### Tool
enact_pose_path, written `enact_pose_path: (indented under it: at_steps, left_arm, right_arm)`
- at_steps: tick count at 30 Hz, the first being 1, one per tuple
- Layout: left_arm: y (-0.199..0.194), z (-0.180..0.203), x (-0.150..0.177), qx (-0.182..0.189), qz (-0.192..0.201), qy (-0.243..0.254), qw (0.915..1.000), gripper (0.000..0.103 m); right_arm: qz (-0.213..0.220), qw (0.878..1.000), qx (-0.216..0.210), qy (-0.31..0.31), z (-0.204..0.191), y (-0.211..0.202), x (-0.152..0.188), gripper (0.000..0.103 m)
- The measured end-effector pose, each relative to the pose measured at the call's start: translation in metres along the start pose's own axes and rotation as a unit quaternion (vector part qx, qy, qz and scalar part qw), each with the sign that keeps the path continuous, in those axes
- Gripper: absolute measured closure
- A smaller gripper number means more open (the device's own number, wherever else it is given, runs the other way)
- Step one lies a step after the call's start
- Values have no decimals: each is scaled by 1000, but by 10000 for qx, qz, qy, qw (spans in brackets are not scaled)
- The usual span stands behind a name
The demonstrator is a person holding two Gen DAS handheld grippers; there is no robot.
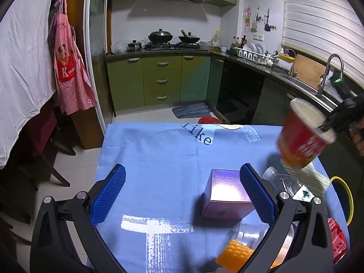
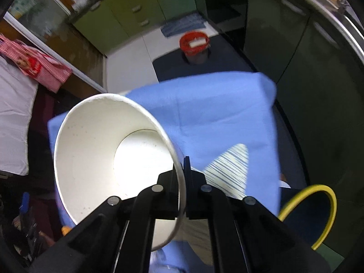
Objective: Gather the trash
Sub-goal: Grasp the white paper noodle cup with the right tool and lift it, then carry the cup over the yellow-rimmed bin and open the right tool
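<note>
My right gripper point(image 2: 183, 170) is shut on the rim of a red paper noodle cup point(image 1: 302, 134), white inside point(image 2: 113, 154), and holds it tilted in the air above the right side of the blue-clothed table point(image 1: 159, 159). My left gripper point(image 1: 182, 191) stands open low over the table, with nothing between its blue pads point(image 1: 109, 198). A purple box point(image 1: 225, 195) lies just inside its right finger. A clear plastic bottle point(image 1: 282, 182), an orange-capped bottle point(image 1: 236, 252) and a red packet point(image 1: 339, 238) lie near the right front edge.
A yellow-rimmed dark bin point(image 2: 318, 207) stands off the table's right edge, also in the left wrist view point(image 1: 345, 195). A red-lidded bin point(image 2: 195, 43) sits on the floor beyond the table. Green kitchen cabinets point(image 1: 159, 79) and a counter with a sink surround the area.
</note>
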State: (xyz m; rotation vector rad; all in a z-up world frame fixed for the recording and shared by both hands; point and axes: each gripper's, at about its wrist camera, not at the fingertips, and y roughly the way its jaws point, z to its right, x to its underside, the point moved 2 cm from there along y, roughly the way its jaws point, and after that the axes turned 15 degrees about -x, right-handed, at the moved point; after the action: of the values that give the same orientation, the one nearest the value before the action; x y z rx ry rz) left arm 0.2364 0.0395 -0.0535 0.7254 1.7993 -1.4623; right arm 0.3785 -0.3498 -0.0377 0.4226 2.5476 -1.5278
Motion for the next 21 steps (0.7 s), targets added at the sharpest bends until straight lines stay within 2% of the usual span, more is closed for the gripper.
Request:
enact_pose_path:
  at_steps: [5, 6, 10, 14, 16, 21]
  left_arm:
    - [-23, -1, 1, -1, 142, 4, 9999, 4]
    - [-28, -1, 1, 14, 148, -8, 9999, 4]
    - [-45, 2, 4, 33, 165, -6, 9999, 4]
    - [-60, 11, 5, -7, 169, 97, 9998, 4]
    - [-67, 17, 6, -42, 162, 175, 9997, 4]
    - [-84, 32, 6, -104, 174, 368, 9991, 4]
  right_arm:
    - [553, 9982, 195, 113, 41, -104, 42, 99]
    - [682, 9968, 336, 253, 62, -129, 59, 99]
    - [865, 9892, 805, 867, 141, -178, 119, 99]
    - [789, 9813, 978, 1455, 218, -173, 162, 98]
    - [650, 9797, 921, 1660, 249, -153, 175, 98]
    - [346, 9769, 840, 1935, 296, -93, 189, 98]
